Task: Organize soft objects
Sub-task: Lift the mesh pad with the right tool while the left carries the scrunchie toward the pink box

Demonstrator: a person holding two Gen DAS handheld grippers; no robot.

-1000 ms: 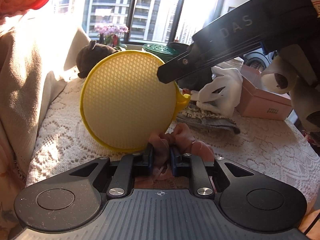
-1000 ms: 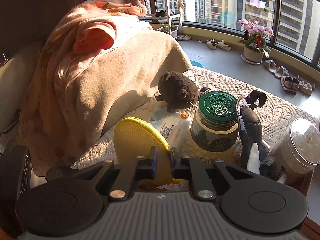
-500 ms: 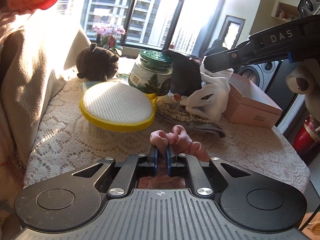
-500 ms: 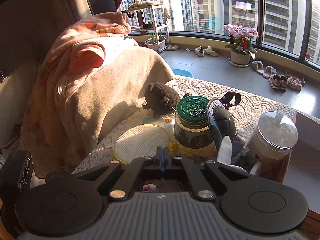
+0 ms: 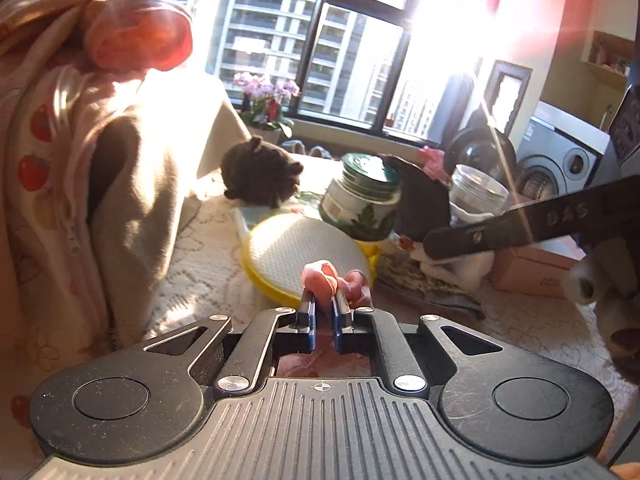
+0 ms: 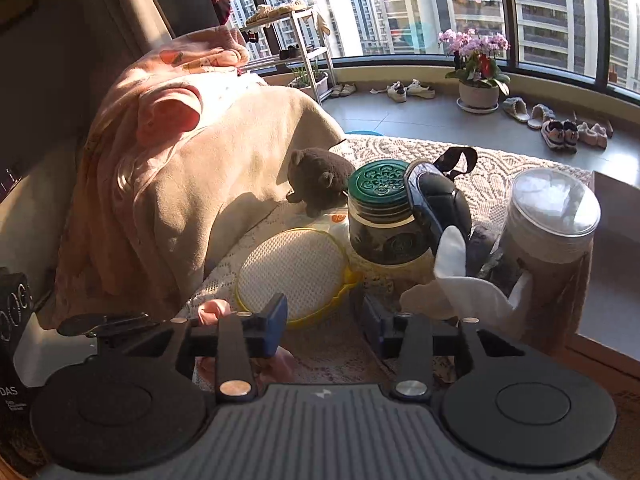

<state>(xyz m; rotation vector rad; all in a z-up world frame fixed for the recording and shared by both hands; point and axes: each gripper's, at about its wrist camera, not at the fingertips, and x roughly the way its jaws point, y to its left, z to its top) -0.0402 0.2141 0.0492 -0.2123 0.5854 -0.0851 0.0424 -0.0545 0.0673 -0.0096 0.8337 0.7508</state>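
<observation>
My left gripper [image 5: 324,302] is shut on a pink soft bundle [image 5: 320,276], held a little above the lace tablecloth [image 5: 200,264]. Just beyond it, a round yellow mesh pad [image 5: 296,248] lies flat on the cloth. My right gripper [image 6: 324,320] hovers over the pad's [image 6: 292,268] near edge; its jaws are opening and nothing is between them. One of its black fingers [image 5: 520,228] crosses the right of the left wrist view. A dark plush toy [image 6: 320,180] sits behind the pad. A white soft glove-like thing [image 6: 452,292] lies to the right.
A green-lidded jar [image 6: 380,208], a black rounded object [image 6: 436,200] and a clear lidded container [image 6: 552,220] crowd the space behind the pad. A pink box [image 5: 536,268] stands at the right. Blankets [image 6: 180,168] drape over a seat on the left.
The yellow pad, held upright by my right gripper a second ago, now lies flat and free. The right jaws have spread wide. My left gripper has risen with the pink bundle.
</observation>
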